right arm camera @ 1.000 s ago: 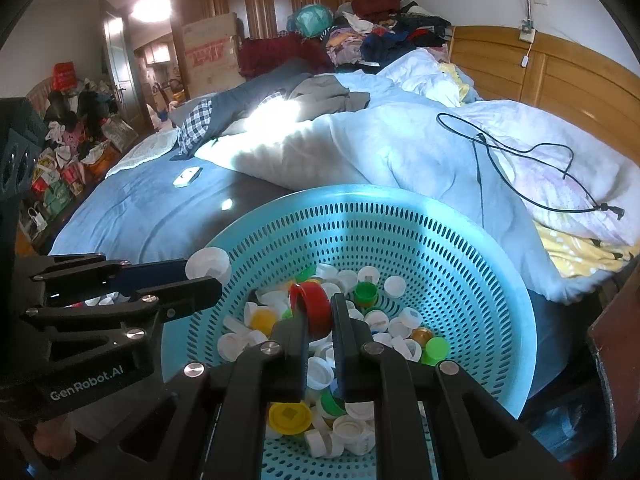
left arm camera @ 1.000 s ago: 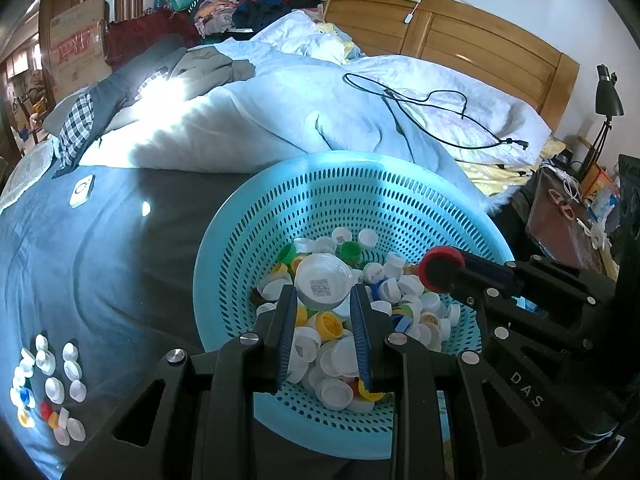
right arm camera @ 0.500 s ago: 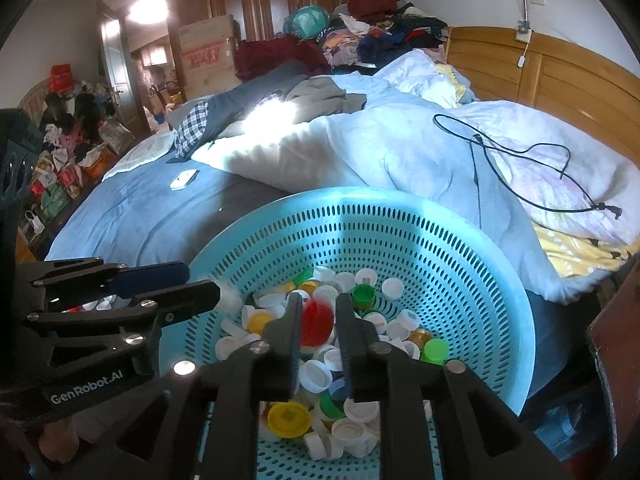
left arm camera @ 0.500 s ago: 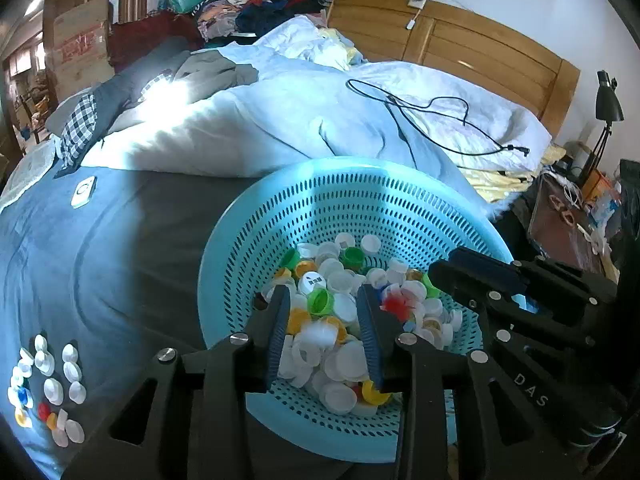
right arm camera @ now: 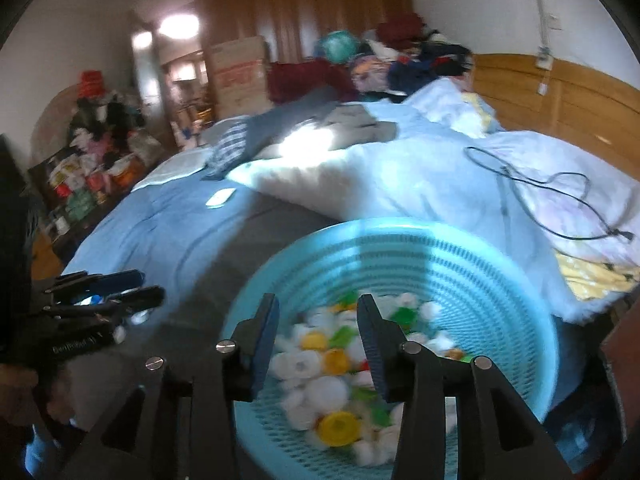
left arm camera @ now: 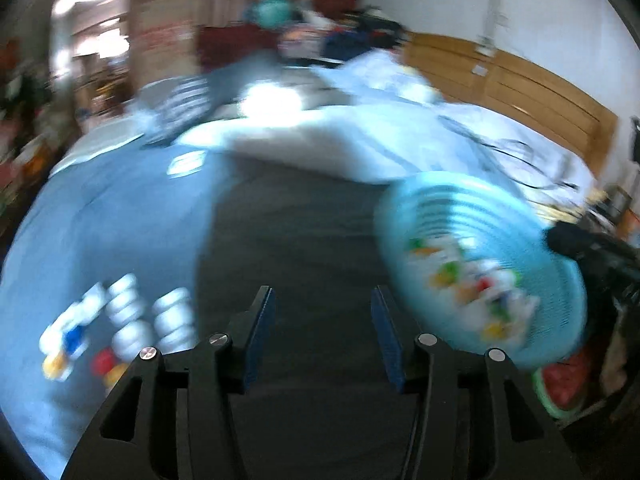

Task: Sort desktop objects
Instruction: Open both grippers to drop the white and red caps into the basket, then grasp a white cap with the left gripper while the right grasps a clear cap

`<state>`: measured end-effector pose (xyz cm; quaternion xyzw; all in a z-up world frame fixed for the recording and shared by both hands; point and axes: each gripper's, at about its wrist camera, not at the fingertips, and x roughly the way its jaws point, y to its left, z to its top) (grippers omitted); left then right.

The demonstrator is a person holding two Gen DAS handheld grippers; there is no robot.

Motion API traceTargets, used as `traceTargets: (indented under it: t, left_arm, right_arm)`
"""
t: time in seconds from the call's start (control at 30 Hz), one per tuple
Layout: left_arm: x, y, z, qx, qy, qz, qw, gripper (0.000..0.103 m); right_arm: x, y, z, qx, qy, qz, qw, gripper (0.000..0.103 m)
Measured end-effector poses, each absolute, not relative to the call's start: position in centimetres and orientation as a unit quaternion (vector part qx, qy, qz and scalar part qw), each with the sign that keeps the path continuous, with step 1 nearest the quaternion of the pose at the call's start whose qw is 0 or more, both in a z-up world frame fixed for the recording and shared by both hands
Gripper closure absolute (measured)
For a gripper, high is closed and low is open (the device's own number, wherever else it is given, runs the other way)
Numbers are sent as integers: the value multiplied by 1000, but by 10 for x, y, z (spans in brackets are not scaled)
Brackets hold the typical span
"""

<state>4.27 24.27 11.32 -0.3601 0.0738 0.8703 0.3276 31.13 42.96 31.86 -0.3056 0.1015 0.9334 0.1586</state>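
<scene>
The left wrist view is blurred by motion. My left gripper (left arm camera: 322, 294) hangs over the dark grey bedding (left arm camera: 296, 240), its jaws opening with nothing between them. Sorted bottle caps (left arm camera: 124, 320), mostly white, lie in rows to its lower left. The turquoise perforated basket (left arm camera: 448, 200) with mixed caps sits to its right. My right gripper (right arm camera: 319, 300) is above the basket (right arm camera: 500, 280), jaws opening and empty, over white, yellow and green caps (right arm camera: 332, 360). The left gripper (right arm camera: 120, 294) shows at the left edge of the right wrist view.
A pale blue quilt (right arm camera: 400, 176) is heaped behind the basket with a black cable (right arm camera: 540, 184) on it. A small white device (right arm camera: 220, 198) lies on the blue sheet. A wooden headboard (right arm camera: 560, 100) lines the right; clothes and boxes (right arm camera: 240, 72) pile up behind.
Both grippers let go of their caps, white from the left and red from the right, above the basket and their jaws spread. The left gripper swung left, away from the basket.
</scene>
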Motion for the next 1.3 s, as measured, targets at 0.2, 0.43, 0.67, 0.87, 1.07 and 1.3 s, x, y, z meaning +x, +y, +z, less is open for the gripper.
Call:
traceTargets:
  t: [0.2,0.43,0.67,0.87,1.07,1.3]
  left_arm:
    - [25,116,45,-419,19,883,210,59]
    - [15,92,5,-440,6,878,186,59]
    - [-10,97,-7,-432,-6,883,185,59]
    - [-21,103,-11,-431,15,881,193,77]
    - [-2,81,-1,-411,17,892,188,77]
    - [2,35,7,-409,-14,897,165,77]
  right_arm:
    - [286,388,293,-340,94,930,103,51]
    - [253,344,275,-373,66,924,56,50]
    - [238,319,266,-392,44,918,44,50]
    - [222,299,259,-405,35,913,21,50]
    - [184,257,239,-411,32,909,-56,50]
    - [127,200,197,-421,20,897,-131,50]
